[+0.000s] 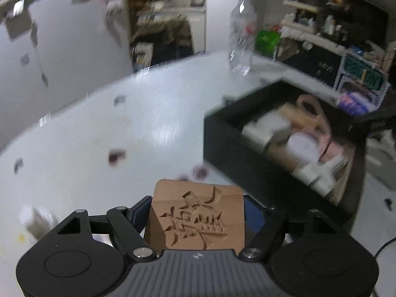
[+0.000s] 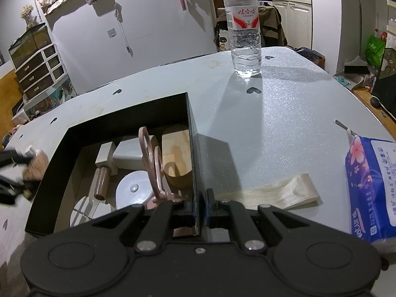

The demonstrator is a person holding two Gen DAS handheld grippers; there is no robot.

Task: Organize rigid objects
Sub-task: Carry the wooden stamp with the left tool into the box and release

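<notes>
The left gripper (image 1: 198, 220) has its fingers closed on a carved wooden block (image 1: 198, 219), a flat square piece with a cut-in character on its face, held upright between the blue pads and up off the pale table (image 1: 99, 136). The left wrist view is smeared, so I'd say the hand is on the move, and the black box (image 1: 247, 170) sits just to the right of the block, which looks like where it's headed. Over on the other side, the right gripper (image 2: 199, 212) is pinched narrow on the near right-hand wall of that black box (image 2: 195, 173), one finger inside and one outside. My read is that it's there to pin the box so it doesn't skid when the block drops in. Inside the box it's already crowded: pink scissors (image 2: 153, 163) leaning on their handles, a wooden scoop-shaped piece (image 2: 177, 158) against the right wall, a white round lid (image 2: 133, 190) near the front, a white rectangular block (image 2: 128, 152) behind it, a small brown cylinder (image 2: 101, 182) toward the left. The free floor looks to be along the left side of the box, so that's the likely landing spot. Beyond the box stands a water bottle (image 2: 245, 32), and to the right of the box lie a strip of pale ribbon (image 2: 279, 193) and a pack of tissues (image 2: 373, 188), none of them in the way.
</notes>
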